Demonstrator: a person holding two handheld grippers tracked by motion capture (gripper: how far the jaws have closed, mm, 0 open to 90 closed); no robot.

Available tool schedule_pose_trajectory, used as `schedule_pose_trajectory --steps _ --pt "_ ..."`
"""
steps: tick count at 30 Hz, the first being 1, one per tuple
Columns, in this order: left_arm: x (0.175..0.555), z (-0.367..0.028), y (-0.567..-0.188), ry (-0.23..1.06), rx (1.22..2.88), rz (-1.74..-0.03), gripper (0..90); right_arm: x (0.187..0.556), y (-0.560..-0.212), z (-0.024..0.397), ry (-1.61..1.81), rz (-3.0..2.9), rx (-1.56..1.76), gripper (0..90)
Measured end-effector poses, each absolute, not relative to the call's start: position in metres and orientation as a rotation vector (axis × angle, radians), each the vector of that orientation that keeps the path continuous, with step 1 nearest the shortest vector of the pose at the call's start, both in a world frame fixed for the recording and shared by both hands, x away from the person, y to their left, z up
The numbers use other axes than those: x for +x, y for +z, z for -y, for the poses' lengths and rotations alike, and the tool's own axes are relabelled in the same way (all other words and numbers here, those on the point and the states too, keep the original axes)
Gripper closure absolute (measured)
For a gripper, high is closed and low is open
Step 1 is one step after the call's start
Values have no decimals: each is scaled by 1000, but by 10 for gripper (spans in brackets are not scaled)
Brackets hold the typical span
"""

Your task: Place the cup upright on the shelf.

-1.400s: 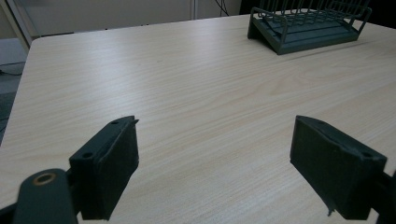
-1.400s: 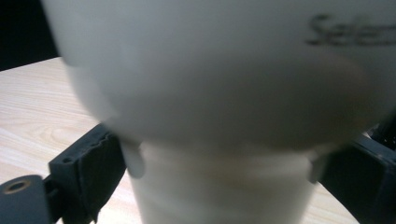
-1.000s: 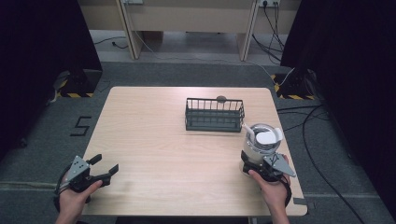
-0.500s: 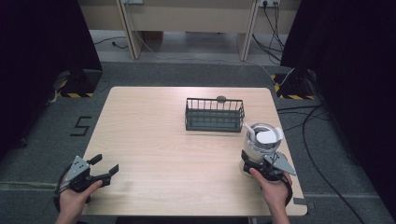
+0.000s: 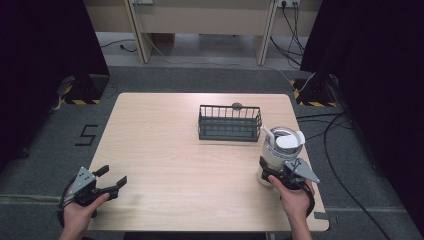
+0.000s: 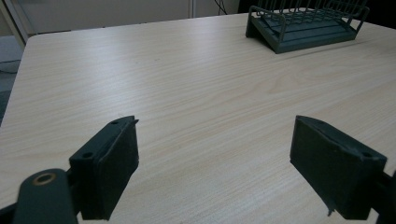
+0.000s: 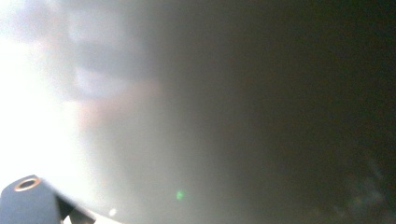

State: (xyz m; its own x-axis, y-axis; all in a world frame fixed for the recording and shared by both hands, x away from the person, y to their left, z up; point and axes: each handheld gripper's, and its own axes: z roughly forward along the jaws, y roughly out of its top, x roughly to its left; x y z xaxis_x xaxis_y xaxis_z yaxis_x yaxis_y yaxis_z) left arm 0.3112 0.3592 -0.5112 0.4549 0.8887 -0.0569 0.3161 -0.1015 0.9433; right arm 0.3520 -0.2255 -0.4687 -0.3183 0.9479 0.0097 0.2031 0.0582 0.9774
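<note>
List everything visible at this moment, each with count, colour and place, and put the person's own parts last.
table: 1, light wood, centre of the high view.
wire basket: 1, dark grey, on the far right part of the table.
small round object: 1, grey, just behind the basket; too small to identify.
jug: 1, pale with a white lid, upright near the right edge, in front of the basket.
left hand-held gripper: 1, black, over the near left corner, jaws apart with nothing between them.
right hand-held gripper: 1, black with a grey plate, right up against the base of the jug; grip unclear.
hands: 2, at the bottom edge, one on each gripper.
</note>
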Motion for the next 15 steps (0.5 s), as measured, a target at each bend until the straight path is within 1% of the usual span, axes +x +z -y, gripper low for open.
schedule_pose_trajectory --steps 15 --pt "311 -360 -511 677 1649 -1059 147 369 -444 215 1336 -1596 1134 109"
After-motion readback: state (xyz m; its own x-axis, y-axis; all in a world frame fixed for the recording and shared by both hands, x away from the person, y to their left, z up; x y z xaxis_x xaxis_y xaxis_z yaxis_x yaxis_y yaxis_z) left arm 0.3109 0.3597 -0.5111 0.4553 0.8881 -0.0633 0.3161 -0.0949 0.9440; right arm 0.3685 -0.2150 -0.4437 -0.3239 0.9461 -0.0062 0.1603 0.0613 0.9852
